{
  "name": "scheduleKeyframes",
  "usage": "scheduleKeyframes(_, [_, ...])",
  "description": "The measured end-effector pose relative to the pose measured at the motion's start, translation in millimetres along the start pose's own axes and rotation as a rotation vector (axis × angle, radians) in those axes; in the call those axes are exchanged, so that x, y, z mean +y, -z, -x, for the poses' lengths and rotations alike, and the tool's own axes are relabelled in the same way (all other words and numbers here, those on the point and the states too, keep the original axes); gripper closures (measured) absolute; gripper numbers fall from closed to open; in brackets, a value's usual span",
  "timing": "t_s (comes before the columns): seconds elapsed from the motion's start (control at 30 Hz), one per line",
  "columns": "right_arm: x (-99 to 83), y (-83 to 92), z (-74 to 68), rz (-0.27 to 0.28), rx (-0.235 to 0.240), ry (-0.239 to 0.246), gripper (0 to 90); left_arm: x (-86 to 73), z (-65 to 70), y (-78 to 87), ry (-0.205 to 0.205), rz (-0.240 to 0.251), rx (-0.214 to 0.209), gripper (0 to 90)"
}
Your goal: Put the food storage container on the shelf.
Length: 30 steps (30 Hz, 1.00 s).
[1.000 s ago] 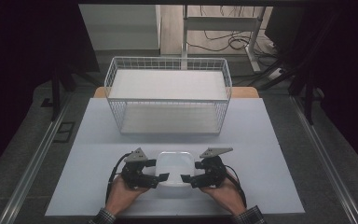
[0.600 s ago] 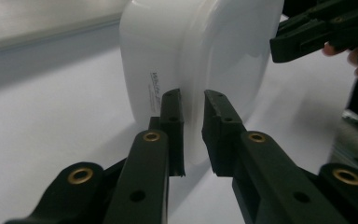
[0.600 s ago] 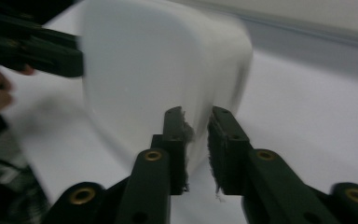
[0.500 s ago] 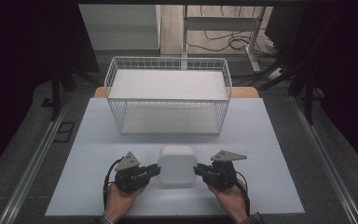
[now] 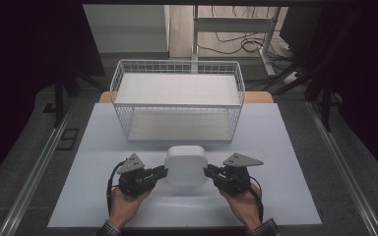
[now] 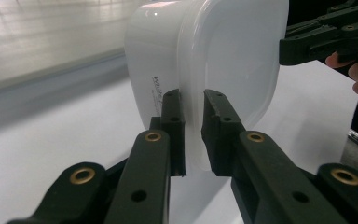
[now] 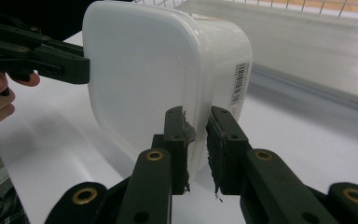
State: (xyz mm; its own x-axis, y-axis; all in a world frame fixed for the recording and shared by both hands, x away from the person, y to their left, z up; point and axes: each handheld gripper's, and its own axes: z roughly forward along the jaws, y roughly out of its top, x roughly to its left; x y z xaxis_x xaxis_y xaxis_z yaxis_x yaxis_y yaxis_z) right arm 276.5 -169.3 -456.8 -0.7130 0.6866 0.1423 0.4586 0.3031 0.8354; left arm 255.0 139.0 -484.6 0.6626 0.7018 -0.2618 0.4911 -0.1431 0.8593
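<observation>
Two tongs, left gripper (image 5: 165, 172) and right gripper (image 5: 207, 171), just clamped on tub (image 5: 186, 164) rim at 9 and 3 o'clock. Tipped on edge, table (image 5: 285, 162) front, basket (image 5: 177, 105) at 12. Looks light, slick, bendy plastic; best pinched on stiff lip.

Dim room, bright white table (image 5: 285, 147), dark borders, soft shadows, blurred close-up backgrounds.

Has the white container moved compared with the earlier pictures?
Yes. The white container, clamped at both sides, now stands tipped on edge and reaches closer to the wire basket.
</observation>
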Motion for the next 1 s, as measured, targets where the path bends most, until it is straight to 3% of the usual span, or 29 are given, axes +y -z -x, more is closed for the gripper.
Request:
scheduleKeyframes(0.4, [27.6, -15.0, 9.8, 0.018, -0.028, 0.035, 77.4, 22.8, -17.7, -5.3, -0.009, 0.019, 0.036, 79.5])
scheduleKeyframes(1.0, [55.2, -40.6, 36.3, 0.034, -0.077, 0.026, 76.4, 56.6, -39.5, -25.3, -0.030, 0.019, 0.088, 79.3])
